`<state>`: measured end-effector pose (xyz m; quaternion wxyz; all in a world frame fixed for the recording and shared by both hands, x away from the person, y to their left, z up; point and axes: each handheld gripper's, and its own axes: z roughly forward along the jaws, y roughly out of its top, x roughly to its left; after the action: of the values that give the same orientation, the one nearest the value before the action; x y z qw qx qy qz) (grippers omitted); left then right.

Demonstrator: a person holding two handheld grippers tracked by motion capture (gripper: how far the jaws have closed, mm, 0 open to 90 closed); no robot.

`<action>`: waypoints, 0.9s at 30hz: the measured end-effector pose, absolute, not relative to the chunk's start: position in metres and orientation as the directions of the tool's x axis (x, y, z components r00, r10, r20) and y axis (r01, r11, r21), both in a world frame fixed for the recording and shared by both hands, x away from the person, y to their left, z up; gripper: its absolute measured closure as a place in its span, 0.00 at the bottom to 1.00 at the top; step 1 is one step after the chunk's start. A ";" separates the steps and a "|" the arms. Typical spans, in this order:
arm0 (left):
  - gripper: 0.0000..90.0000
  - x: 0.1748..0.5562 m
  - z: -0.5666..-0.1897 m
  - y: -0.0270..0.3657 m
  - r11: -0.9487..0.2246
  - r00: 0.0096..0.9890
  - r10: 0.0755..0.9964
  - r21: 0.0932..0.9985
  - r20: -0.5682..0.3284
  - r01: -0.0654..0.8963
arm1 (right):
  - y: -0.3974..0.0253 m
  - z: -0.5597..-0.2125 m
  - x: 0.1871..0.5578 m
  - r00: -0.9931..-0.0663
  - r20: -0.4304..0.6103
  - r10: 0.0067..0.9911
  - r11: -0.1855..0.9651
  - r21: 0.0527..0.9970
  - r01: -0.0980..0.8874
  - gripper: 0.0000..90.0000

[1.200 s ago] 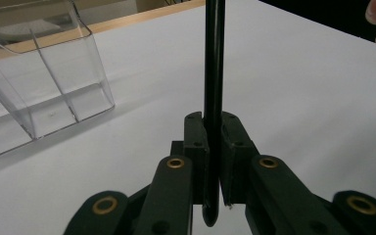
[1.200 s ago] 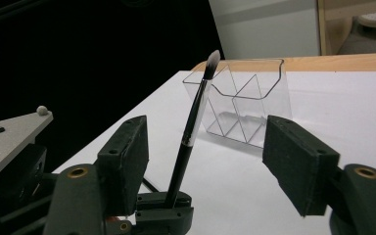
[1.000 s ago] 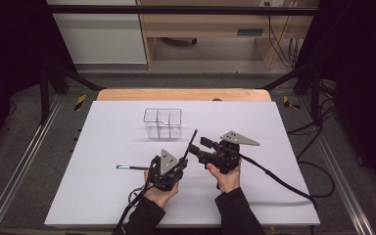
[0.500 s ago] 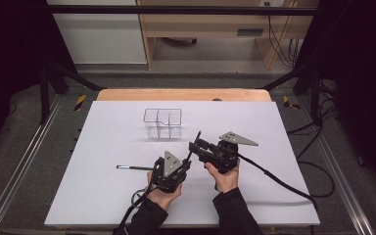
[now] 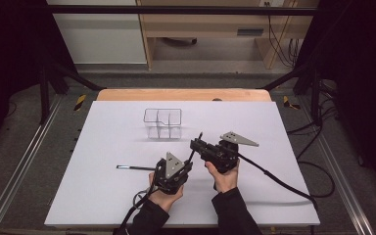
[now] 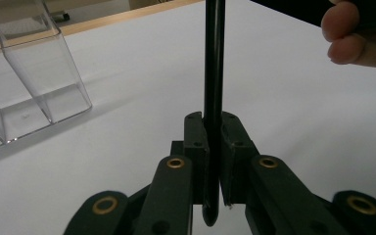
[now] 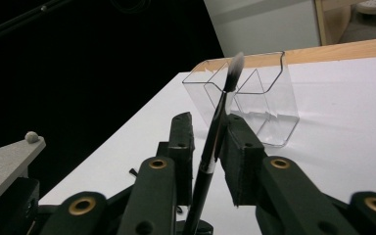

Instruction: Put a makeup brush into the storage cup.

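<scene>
A slim black makeup brush (image 5: pixel 195 148) stands tilted upward, bristles (image 7: pixel 232 71) on top. My left gripper (image 5: pixel 188 164) is shut on its lower handle (image 6: pixel 213 58); the handle's end pokes out below the pads. My right gripper (image 5: pixel 196 144) is open, and its jaws straddle the brush's upper shaft (image 7: pixel 214 132), which lies close to one jaw with a gap on the other side. A clear divided organizer (image 5: pixel 162 122) stands on the white table just beyond both grippers, also visible as the organizer (image 6: pixel 29 73) and the organizer (image 7: pixel 264 98).
A second thin black stick (image 5: pixel 136 168) lies flat on the table (image 5: pixel 298 186), left of my left gripper. The table's wooden far edge (image 5: pixel 181 94) runs behind the organizer. Cables (image 5: pixel 274 178) trail right from the right gripper.
Both grippers have shifted slightly and sit closer together around the brush. The brush tip leans a little more to the right.
</scene>
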<state>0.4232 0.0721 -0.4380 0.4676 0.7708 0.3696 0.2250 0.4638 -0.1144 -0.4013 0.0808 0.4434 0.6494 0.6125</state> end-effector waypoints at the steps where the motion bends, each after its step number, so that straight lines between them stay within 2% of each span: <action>1: 0.92 0.423 -0.438 0.072 -0.289 0.625 0.781 0.887 0.001 0.359 | -0.114 -0.401 0.464 -0.594 0.437 0.675 -0.144 0.868 0.476 0.87; 17: 0.91 0.424 -0.438 0.072 -0.282 0.640 0.768 0.888 -0.018 0.363 | -0.116 -0.400 0.461 -0.632 0.448 0.632 -0.142 0.869 0.474 0.93; 27: 0.63 0.432 -0.425 0.078 -0.302 0.643 0.766 0.882 -0.001 0.361 | -0.115 -0.401 0.460 -0.658 0.415 0.628 -0.101 0.882 0.460 0.93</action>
<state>0.4315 0.0781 -0.4254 0.4665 0.7770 0.3627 0.2169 0.4603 -0.1153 -0.4014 0.0680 0.4078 0.6669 0.6199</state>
